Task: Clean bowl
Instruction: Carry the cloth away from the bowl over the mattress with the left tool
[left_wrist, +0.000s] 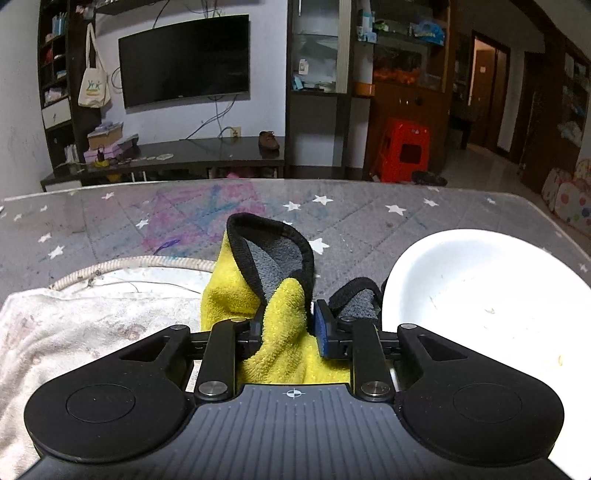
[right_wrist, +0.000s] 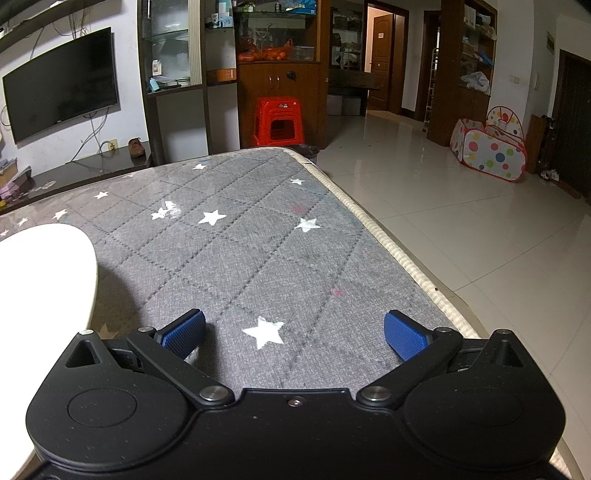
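We think the job is near its end or at a break, but we cannot be sure. The white bowl (left_wrist: 480, 295) sits at the right side of the left wrist picture, on the grey worktop (left_wrist: 351, 218) with little white stars. Inside it we see a few small specks near the lower right, so it may not be fully clean yet.

The left gripper (left_wrist: 286, 325) has the yellow cloth (left_wrist: 258, 295) between its jaws. The cloth has a grey side and a black edge. The jaws stand a little apart, and the blue pad on the right seems just off the cloth, so we think the cloth is loose, not squeezed. It sits just beside the bowl, not in it.

The right gripper (right_wrist: 293, 332) is at the bottom of its own picture. Its jaws are wide apart with nothing between them, only the starry cover below. The bowl (right_wrist: 48, 280) shows at the left edge there.

Some things we cannot see well. The bowl is cut off in both pictures. The gripper body hides the low part of the cloth. A white towel (left_wrist: 92, 325) at the lower left looks stained, and we cannot tell what lies under it.
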